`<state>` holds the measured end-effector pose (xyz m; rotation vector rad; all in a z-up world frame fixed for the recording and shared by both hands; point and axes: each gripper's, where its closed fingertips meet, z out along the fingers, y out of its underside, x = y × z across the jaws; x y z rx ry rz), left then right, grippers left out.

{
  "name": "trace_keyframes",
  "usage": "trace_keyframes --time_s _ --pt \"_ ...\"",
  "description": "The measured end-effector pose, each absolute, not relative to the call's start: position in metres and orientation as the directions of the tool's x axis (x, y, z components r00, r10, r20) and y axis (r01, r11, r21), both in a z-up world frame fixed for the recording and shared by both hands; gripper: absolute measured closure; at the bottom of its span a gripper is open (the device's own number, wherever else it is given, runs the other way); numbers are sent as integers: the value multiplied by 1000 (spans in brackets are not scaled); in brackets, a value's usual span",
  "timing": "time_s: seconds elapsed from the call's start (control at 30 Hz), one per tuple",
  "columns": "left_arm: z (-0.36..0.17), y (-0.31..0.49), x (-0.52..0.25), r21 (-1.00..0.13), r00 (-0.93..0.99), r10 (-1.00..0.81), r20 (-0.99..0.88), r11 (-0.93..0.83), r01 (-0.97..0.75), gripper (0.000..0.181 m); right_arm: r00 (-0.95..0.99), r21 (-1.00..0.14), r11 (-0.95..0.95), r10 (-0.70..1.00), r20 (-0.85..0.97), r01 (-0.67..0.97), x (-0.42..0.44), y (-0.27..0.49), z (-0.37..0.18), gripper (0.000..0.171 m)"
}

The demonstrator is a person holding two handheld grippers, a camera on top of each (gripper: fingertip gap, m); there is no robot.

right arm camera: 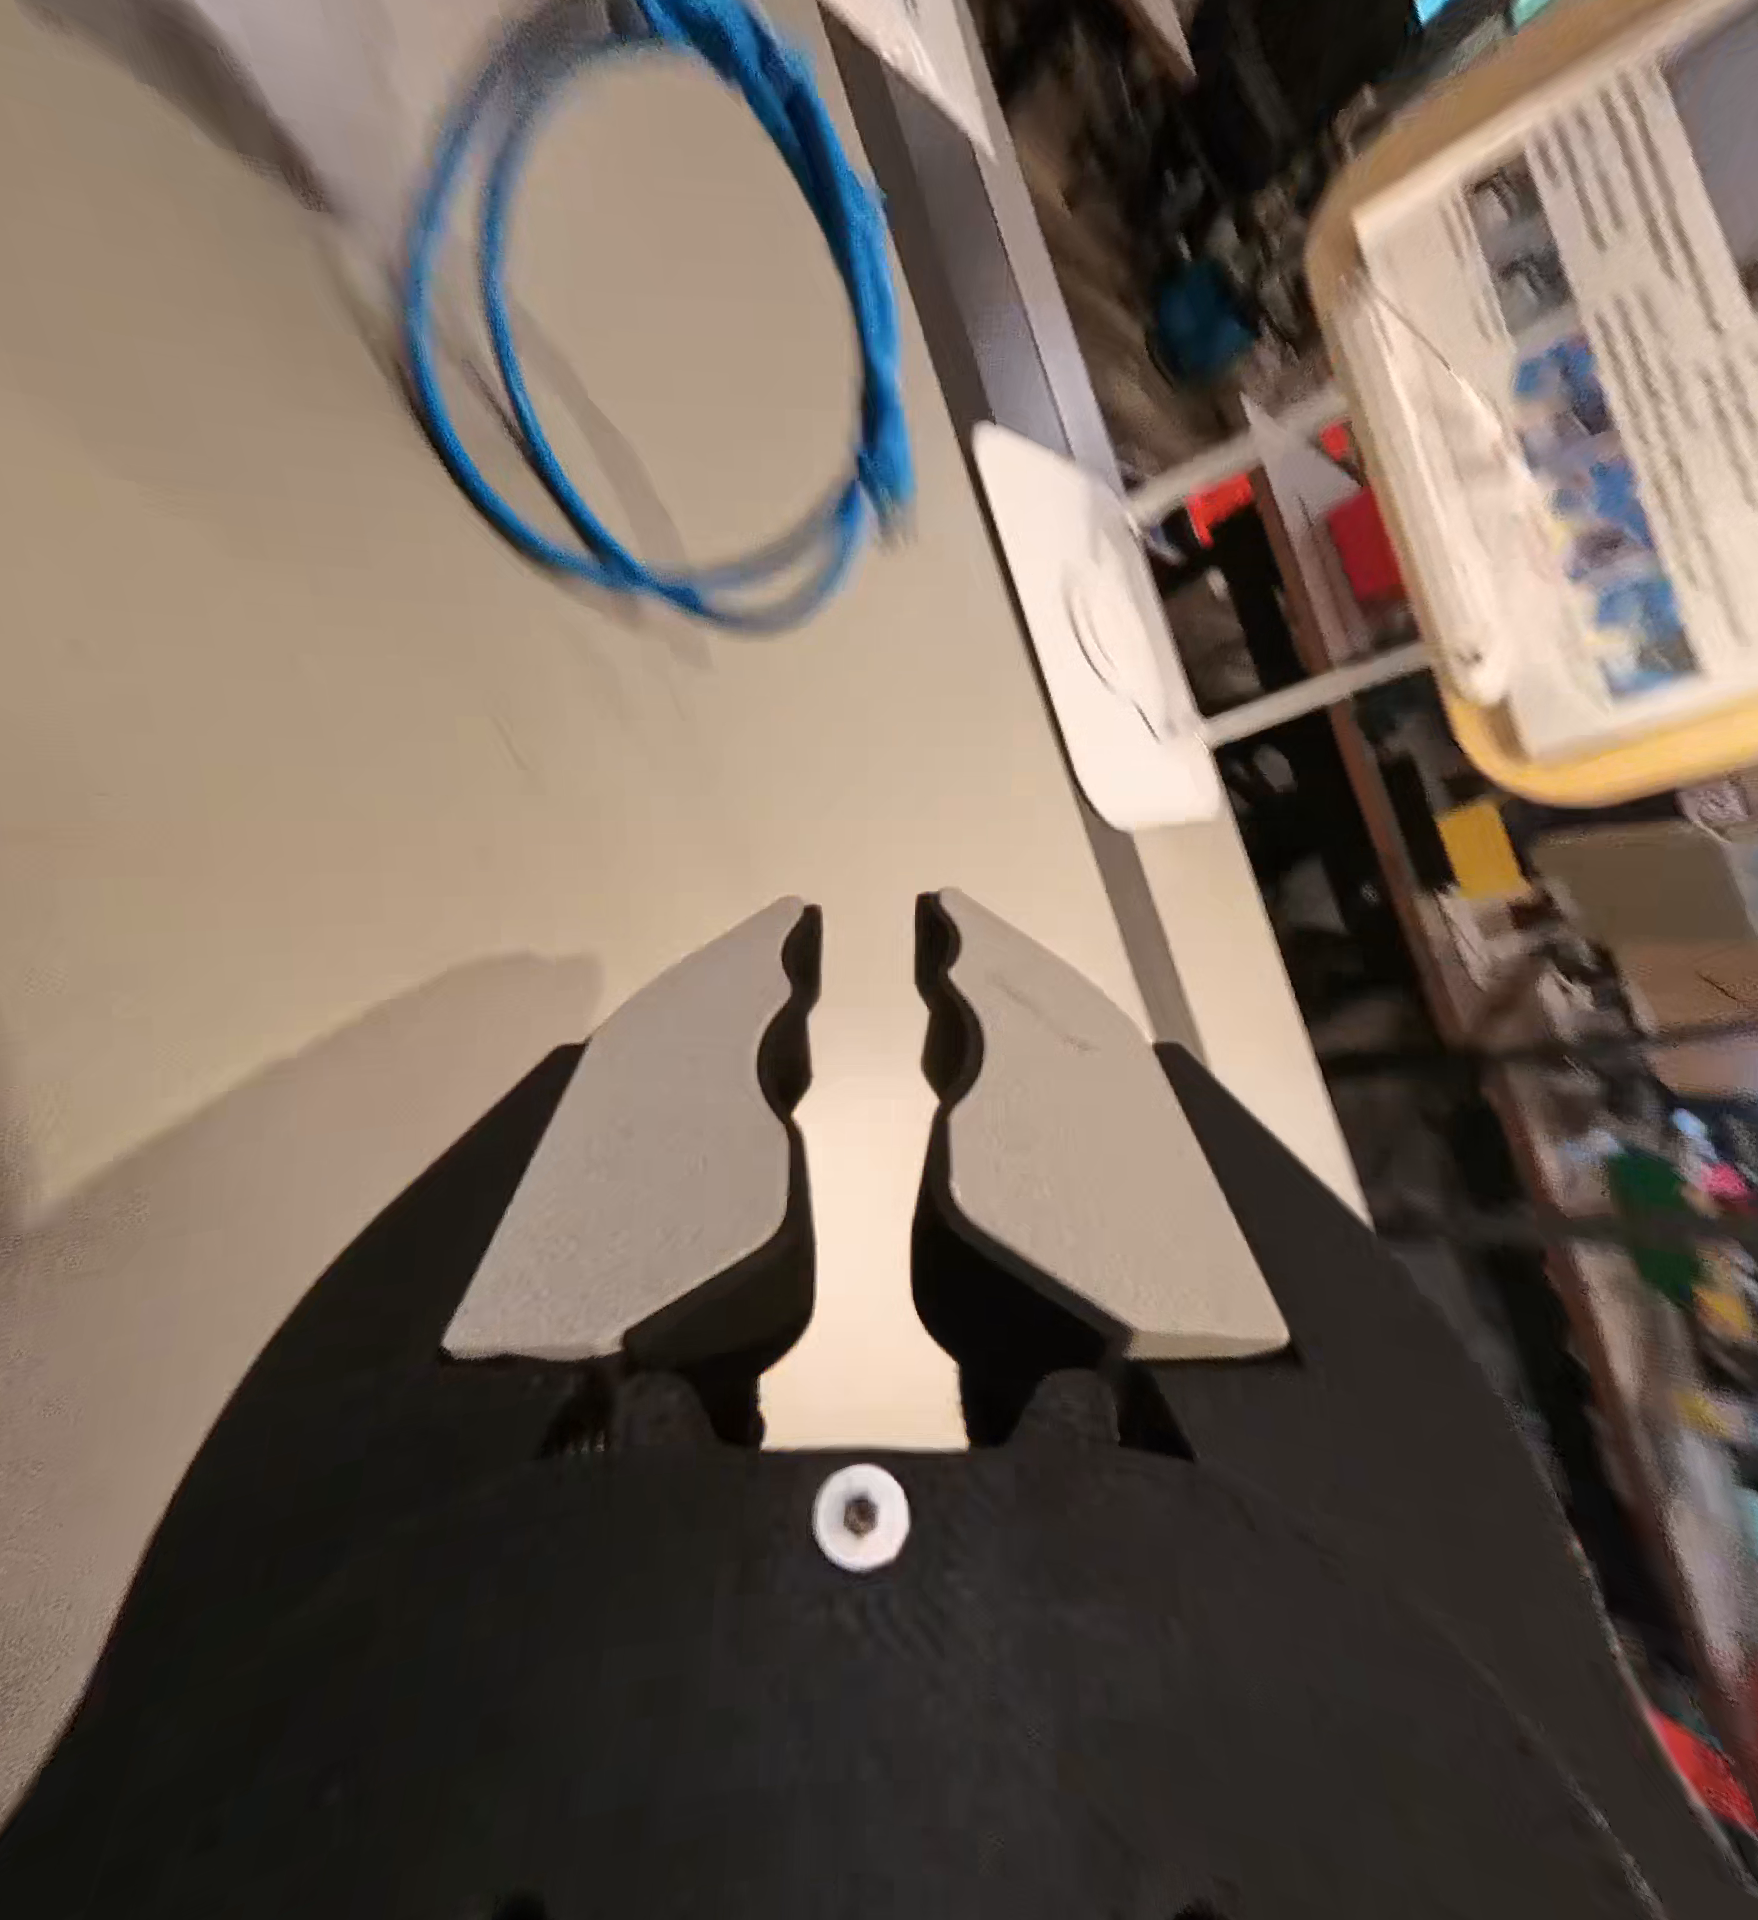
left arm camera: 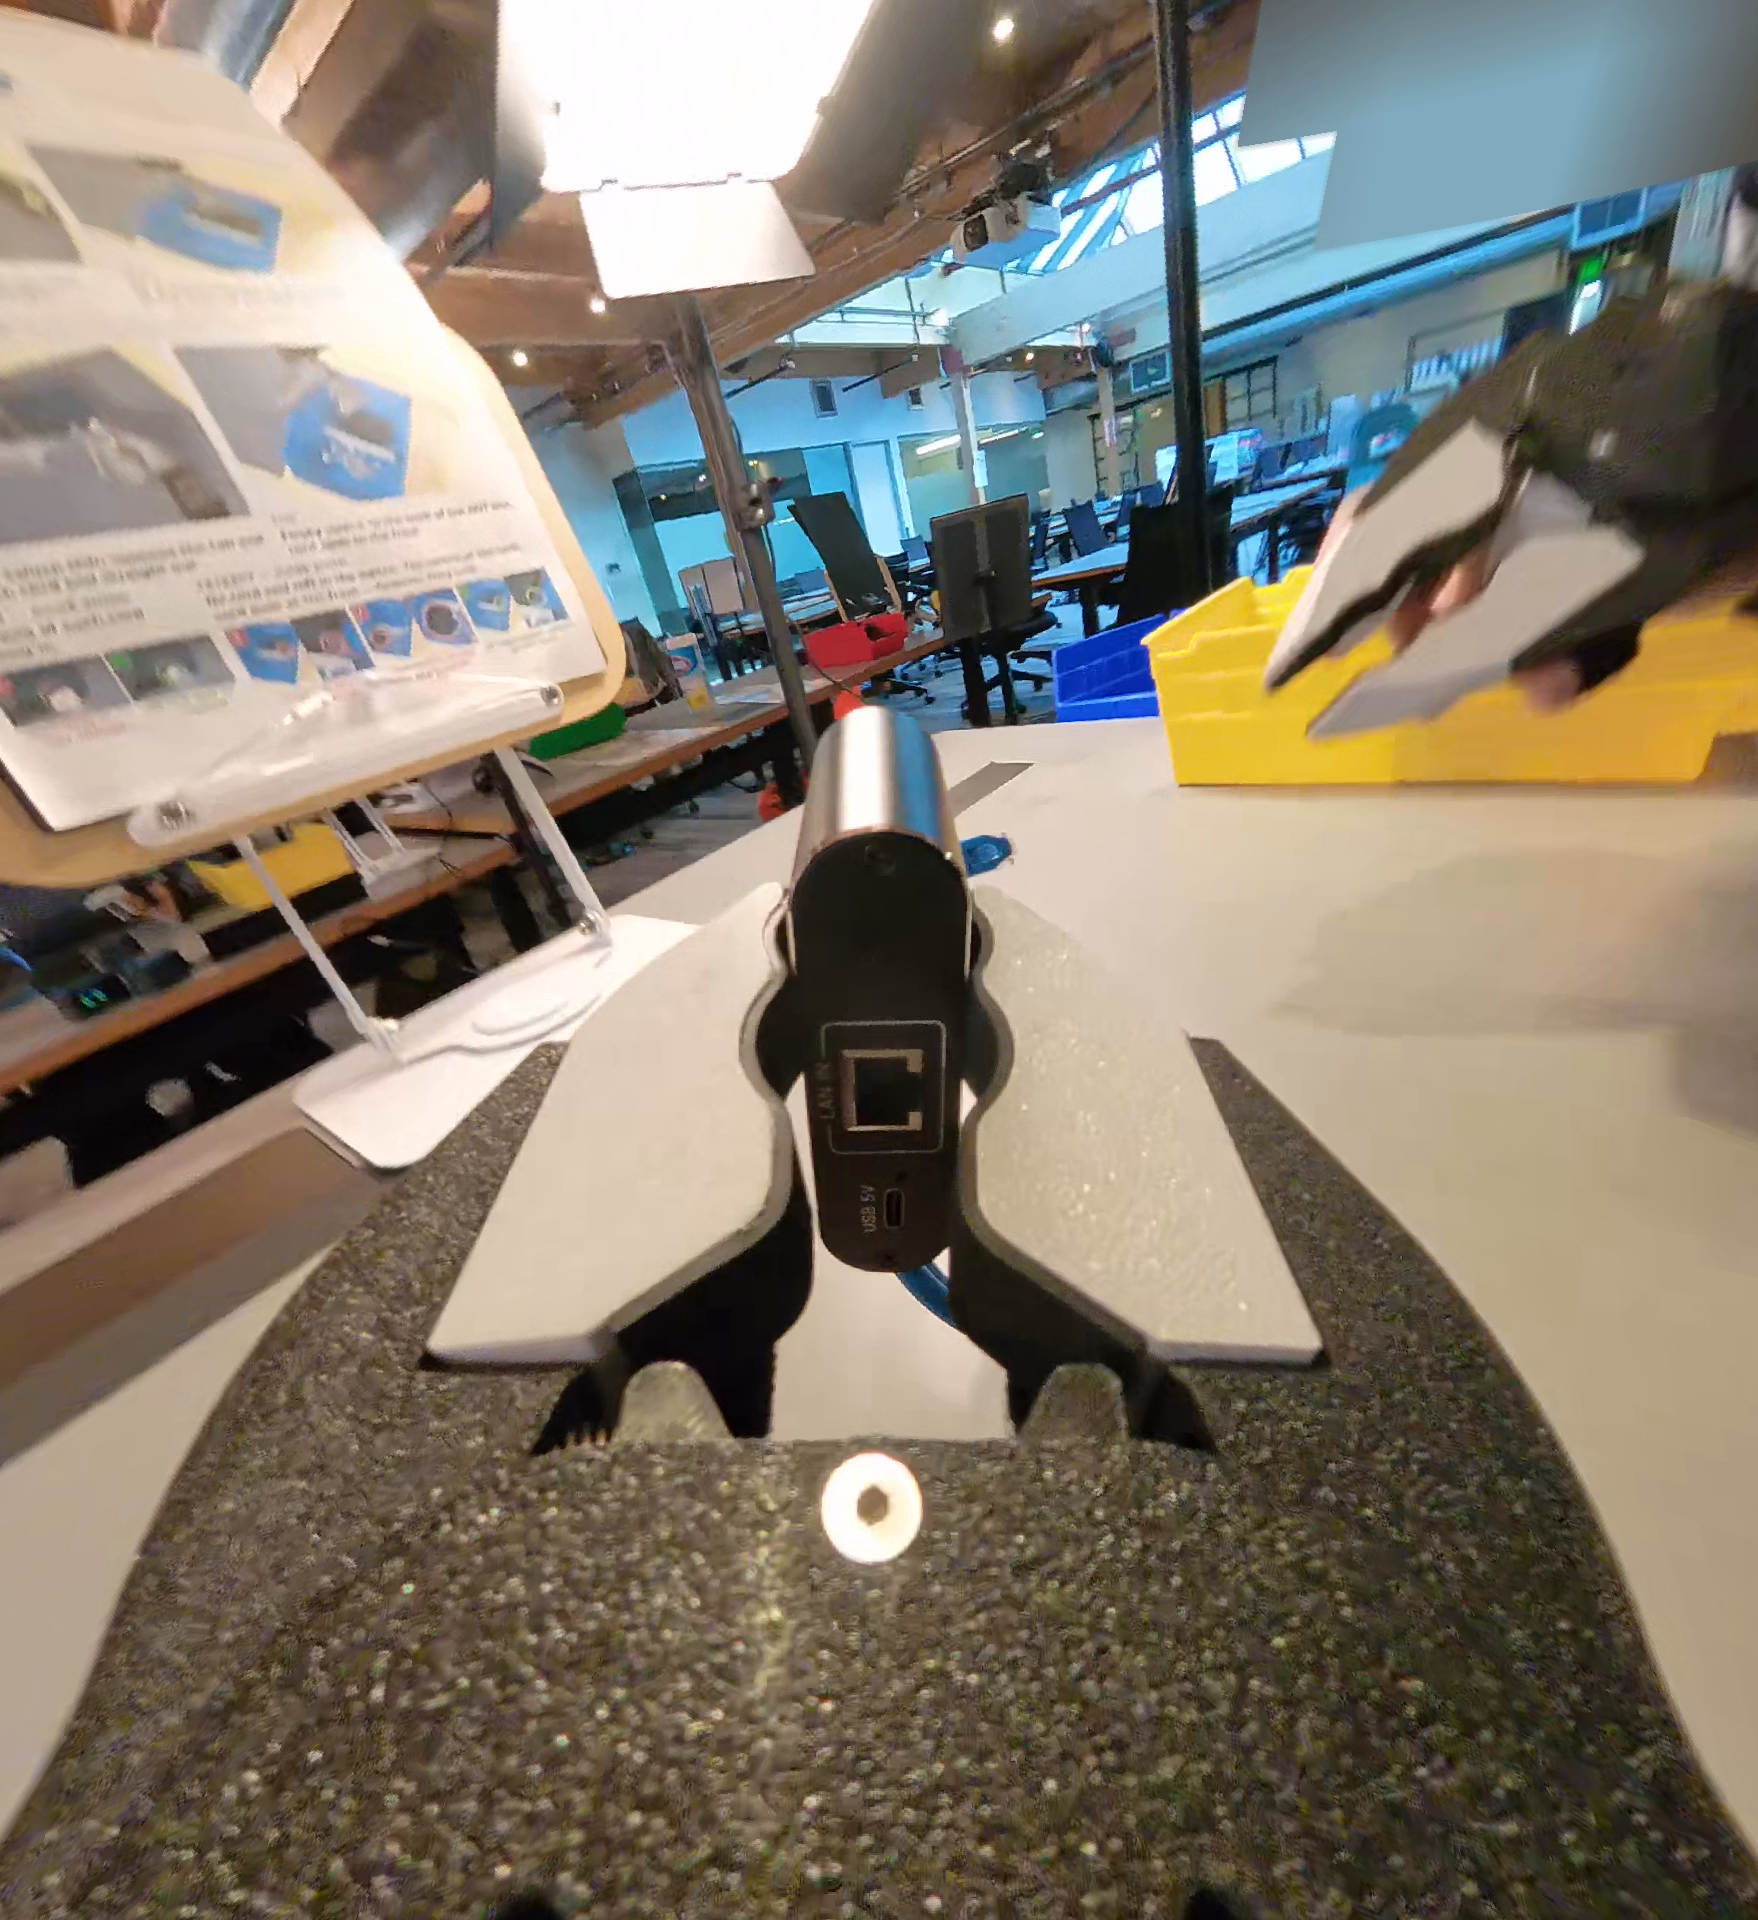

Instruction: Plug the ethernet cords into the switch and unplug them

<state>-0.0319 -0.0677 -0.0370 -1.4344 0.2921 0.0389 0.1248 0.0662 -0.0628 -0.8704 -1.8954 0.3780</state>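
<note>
My left gripper (left arm camera: 880,914) is shut on the switch (left arm camera: 880,1039), a silver tube with a black end cap, held above the table. The end cap faces the camera and its ethernet port (left arm camera: 883,1086) is empty. A bit of blue cord (left arm camera: 922,1294) shows under the switch, and a blue plug tip (left arm camera: 986,852) shows behind it. My right gripper (right arm camera: 867,920) is open by a narrow gap and empty, over the bare table (right arm camera: 231,727). It also shows blurred at the upper right of the left wrist view (left arm camera: 1296,704). A coiled blue ethernet cord (right arm camera: 740,608) lies ahead of it.
An instruction board (left arm camera: 179,416) on a white stand (left arm camera: 501,1039) is at the table's left edge; it also shows in the right wrist view (right arm camera: 1581,416). Yellow bins (left arm camera: 1228,727) and a blue bin (left arm camera: 1103,665) stand at the far side of the table. Tip to tip, the grippers are about 20 centimeters apart.
</note>
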Motion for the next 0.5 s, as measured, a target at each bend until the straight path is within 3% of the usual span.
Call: trace_keyframes --time_s 0.3,0.5 --pt "-48 -66 -47 -988 933 -342 111 64 141 154 -345 -739 669 713 611 74 -2 -54 -56 152" --pt "-55 -67 -33 -986 879 -456 140 13 163 154 -341 -730 683 696 632 41 -5 -70 -73 153"
